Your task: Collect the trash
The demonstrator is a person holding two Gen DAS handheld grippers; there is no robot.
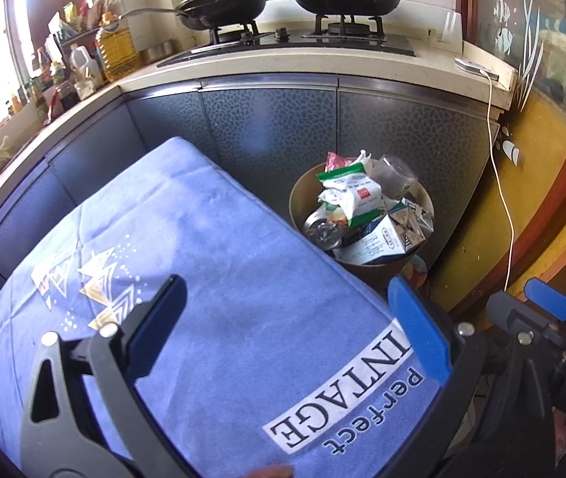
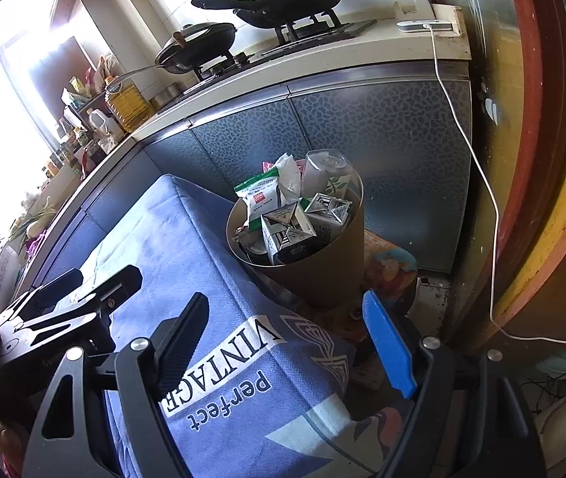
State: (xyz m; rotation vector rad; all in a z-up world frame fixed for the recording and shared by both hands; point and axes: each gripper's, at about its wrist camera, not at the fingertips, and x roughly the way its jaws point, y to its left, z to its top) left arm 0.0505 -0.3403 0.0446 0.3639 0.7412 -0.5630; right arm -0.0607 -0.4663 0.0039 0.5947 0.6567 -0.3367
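Both tongs tilt down over a table with a blue cloth (image 1: 211,239): the left gripper (image 1: 295,330) and the right gripper (image 2: 303,346) each have their fingers wide apart, with nothing between them. The trash (image 2: 291,215) is piled high in a round brown bin (image 2: 323,271) on the floor, just beside the table. The table edge hides the bottom of the bin in the left view.

You see a blue cloth (image 1: 223,239) with white and gold triangles, a brown bin (image 2: 323,275), grey pebble-patterned cabinets (image 1: 267,131), two black pans (image 1: 223,4), a white cable (image 2: 478,167).
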